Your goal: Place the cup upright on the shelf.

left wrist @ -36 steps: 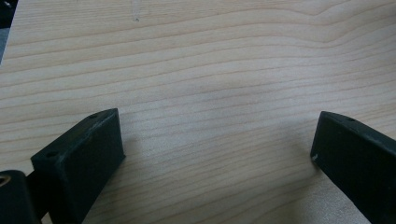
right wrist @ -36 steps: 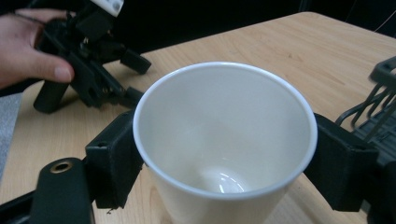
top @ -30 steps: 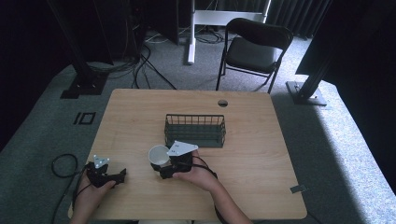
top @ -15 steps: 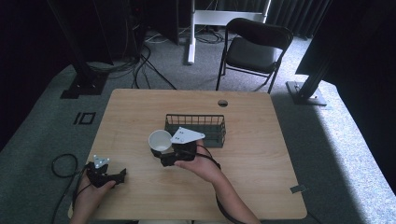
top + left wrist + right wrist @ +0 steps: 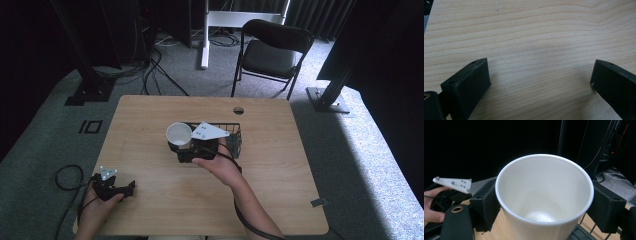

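The light wooden rectangular tabletop [image 5: 280,200] carries a dark wire rectangular basket [image 5: 233,140] near its middle, a little toward the far edge. Just beside the basket's left end, the right gripper [image 5: 181,148] holds a white paper cup [image 5: 179,134] upright and open-mouthed, its jaws clenched on the cup's sides [image 5: 544,202]. At the near left corner of the tabletop the left gripper [image 5: 131,187] rests in a hand, its jaws released and spread wide over bare wood [image 5: 541,82].
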Available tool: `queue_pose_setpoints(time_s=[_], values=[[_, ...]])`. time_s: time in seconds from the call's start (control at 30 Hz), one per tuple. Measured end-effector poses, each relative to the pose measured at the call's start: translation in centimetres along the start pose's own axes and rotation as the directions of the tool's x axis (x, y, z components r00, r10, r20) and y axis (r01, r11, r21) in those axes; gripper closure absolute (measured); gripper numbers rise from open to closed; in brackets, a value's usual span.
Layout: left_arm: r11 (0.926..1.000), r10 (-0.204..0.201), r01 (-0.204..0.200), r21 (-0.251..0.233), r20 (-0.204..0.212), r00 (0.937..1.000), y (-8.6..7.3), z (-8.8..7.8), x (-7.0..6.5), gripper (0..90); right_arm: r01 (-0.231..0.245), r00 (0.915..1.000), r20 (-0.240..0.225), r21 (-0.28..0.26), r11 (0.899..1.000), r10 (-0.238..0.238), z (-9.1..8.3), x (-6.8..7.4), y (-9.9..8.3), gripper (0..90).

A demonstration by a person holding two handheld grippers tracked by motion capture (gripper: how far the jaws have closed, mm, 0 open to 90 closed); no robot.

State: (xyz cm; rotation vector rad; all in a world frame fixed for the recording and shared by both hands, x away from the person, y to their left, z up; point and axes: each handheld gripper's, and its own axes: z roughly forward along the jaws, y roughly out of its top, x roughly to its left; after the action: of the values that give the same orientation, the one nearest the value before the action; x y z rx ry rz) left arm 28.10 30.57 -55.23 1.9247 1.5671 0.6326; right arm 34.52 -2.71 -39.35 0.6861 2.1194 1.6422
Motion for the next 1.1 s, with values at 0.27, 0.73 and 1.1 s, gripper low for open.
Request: queue_pose_setpoints(time_s=[0.27,0.73,1.1], values=[[1.0,0.003,-0.003,0.0,0.002,1.0,0.0,0.0,0.0,2.8,0.004,0.9925,0.122,-0.018,1.0,-0.002,-1.1,-2.2,0.7,20.1],[1.0,0.002,-0.002,-0.003,0.001,1.0,0.0,0.0,0.0,2.8,-0.048,0.9357,0.351,0.017,0.999,0.039,-1.6,-6.7,-1.3,20.1],[1.0,0.002,-0.002,-0.002,0.002,1.0,0.0,0.0,0.0,2.8,-0.118,0.9114,0.405,0.083,0.99,0.074,-0.7,-8.7,-4.4,20.1]])
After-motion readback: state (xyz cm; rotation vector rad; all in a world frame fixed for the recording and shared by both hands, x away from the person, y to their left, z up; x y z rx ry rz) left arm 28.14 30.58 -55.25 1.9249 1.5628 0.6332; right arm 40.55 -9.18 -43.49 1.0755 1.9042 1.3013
